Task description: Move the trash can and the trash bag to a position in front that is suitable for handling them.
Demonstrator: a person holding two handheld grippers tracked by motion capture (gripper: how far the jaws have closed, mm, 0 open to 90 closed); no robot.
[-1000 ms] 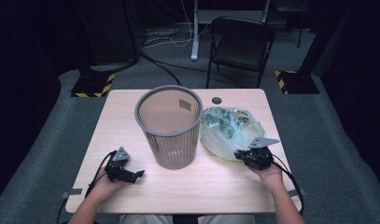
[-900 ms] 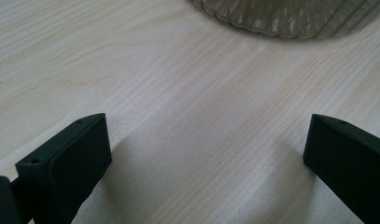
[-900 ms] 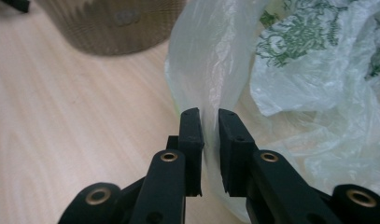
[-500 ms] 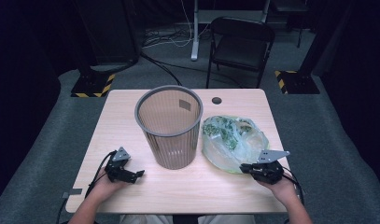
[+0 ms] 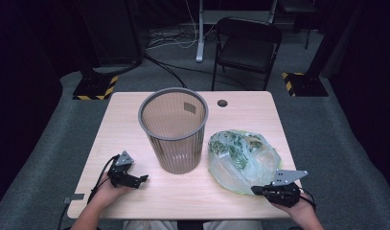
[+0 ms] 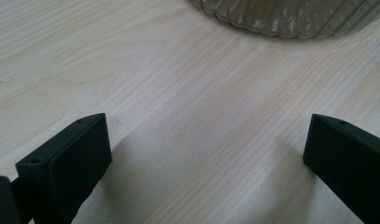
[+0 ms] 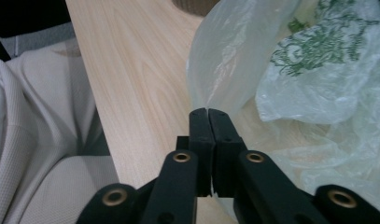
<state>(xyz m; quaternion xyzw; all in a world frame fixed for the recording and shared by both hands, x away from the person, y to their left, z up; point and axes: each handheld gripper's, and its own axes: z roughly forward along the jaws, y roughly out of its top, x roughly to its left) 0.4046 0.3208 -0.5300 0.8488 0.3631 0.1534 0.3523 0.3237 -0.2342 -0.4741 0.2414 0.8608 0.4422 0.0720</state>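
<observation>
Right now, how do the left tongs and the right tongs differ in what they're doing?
The left tongs stand wide open over bare table near the waste basket, holding nothing; the right tongs are shut on an edge of the plastic bag. The left rests at the basket's left, the right sits at the table's near right edge. Both are black and hand-held.

Green-printed clear bag (image 5: 243,155), grey ribbed bin (image 5: 175,129)
</observation>
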